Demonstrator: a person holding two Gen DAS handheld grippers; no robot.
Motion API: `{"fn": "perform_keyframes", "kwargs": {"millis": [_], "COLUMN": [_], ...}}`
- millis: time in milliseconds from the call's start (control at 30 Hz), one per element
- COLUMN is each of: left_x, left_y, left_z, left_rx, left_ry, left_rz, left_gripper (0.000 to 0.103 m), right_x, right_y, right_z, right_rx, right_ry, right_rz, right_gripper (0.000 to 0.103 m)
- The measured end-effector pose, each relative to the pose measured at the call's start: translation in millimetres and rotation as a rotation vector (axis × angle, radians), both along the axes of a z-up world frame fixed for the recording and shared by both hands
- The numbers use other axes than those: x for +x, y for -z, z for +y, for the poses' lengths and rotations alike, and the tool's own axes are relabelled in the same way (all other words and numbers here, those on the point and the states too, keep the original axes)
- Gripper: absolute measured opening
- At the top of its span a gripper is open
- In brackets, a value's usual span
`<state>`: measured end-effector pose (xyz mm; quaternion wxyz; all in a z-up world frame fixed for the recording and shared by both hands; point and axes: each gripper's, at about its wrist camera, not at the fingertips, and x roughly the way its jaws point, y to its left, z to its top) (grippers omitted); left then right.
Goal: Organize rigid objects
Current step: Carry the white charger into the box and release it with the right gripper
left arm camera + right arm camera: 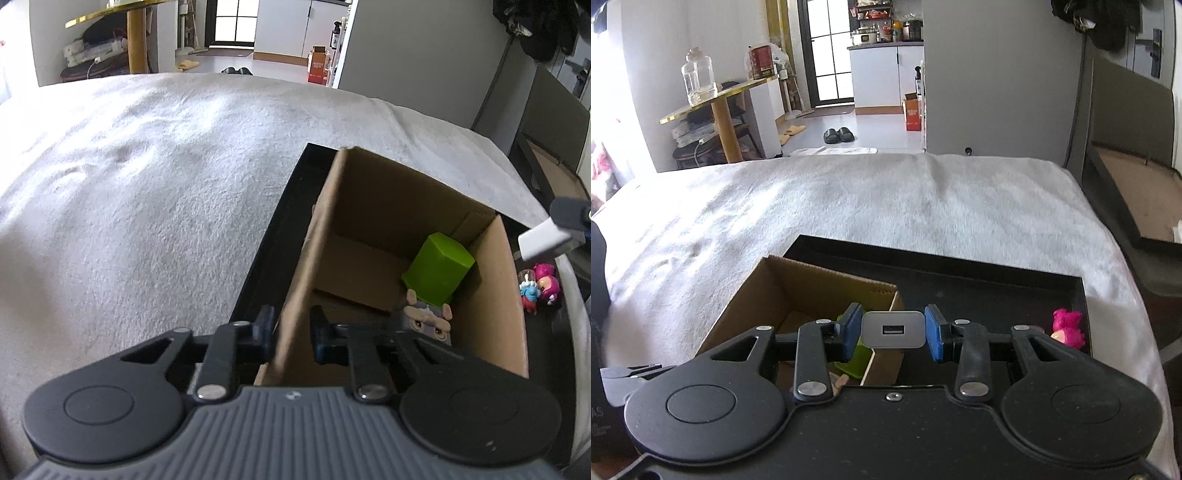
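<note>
A cardboard box [369, 206] stands inside a black tray [280, 221] on the white-covered bed. In it lie a green block [437, 267] and a small grey cartoon figure [428, 317]. My left gripper [291, 332] is shut on the box's left wall. My right gripper [893, 330] is shut on a white USB charger [893, 329] and holds it above the box's right edge; the charger also shows at the right in the left wrist view [543, 240]. Pink and blue toy figures [539, 284] lie in the tray right of the box; the pink one shows in the right wrist view [1067, 326].
The white blanket [849, 206] spreads far and left of the tray. A dark headboard and a framed board [1137, 192] stand to the right. A gold side table [713, 96] with a jug stands beyond the bed at left.
</note>
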<state>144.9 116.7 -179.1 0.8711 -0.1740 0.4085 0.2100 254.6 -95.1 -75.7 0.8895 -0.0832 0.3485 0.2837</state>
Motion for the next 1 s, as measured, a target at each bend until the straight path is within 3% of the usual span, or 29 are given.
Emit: {"fn": "perform_keyframes", "kwargs": {"millis": [367, 1000], "left_x": [-5.6, -9.3], "left_y": [-1.3, 1.2], "left_z": [2.4, 11.6], "left_rx": [-0.020, -0.086], "left_ry": [0.006, -0.011], "left_rz": [-0.016, -0.029], "left_gripper": [0.015, 0.015], "right_x": [-9.9, -21.2], "right_y": [-8.6, 33.7], "right_z": [20.3, 60.3], "right_rx": [0.020, -0.066], "right_ry": [-0.061, -0.120], "right_rz": [-0.010, 0.140], "right_gripper": [0.036, 0.036]}}
